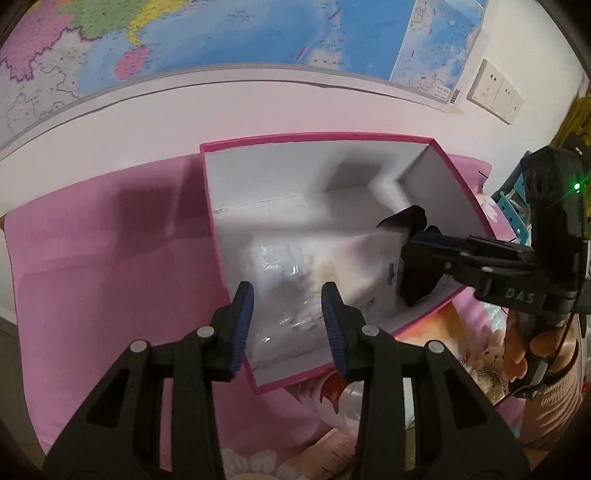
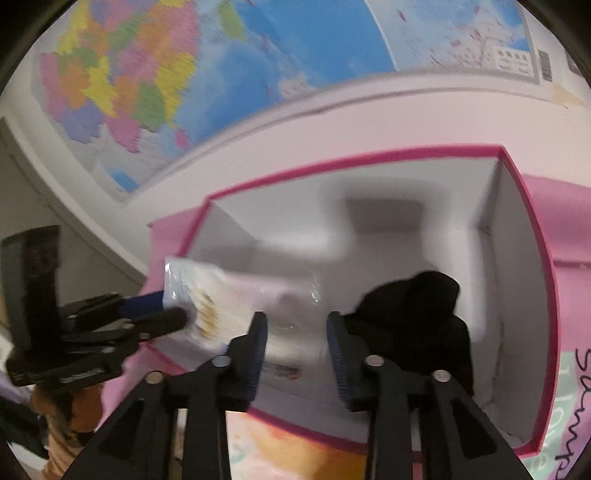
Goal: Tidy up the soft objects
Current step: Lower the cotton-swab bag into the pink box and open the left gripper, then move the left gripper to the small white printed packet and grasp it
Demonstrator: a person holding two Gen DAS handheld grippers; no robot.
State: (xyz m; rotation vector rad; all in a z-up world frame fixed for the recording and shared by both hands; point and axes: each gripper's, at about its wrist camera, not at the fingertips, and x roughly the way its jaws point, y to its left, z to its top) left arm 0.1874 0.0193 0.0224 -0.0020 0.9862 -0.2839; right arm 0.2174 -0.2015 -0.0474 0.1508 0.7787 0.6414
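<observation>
A pink-rimmed white box (image 1: 236, 192) (image 2: 517, 236) stands open on a pink cloth. A clear plastic packet of pale soft goods (image 1: 291, 280) (image 2: 218, 295) lies over the box's near side. My left gripper (image 1: 288, 321) (image 2: 166, 310) is open with the packet between its fingers, no longer clamped. A black cloth (image 1: 404, 219) (image 2: 417, 306) lies inside the box at the right wall. My right gripper (image 2: 295, 350) (image 1: 417, 266) is open and empty just above the box, beside the black cloth.
A wall map (image 1: 221, 33) hangs behind the box. Wall sockets (image 1: 495, 92) are at the right. The pink cloth (image 1: 92, 258) spreads left of the box. Printed packets and a small plush toy (image 1: 487, 362) lie at the near right.
</observation>
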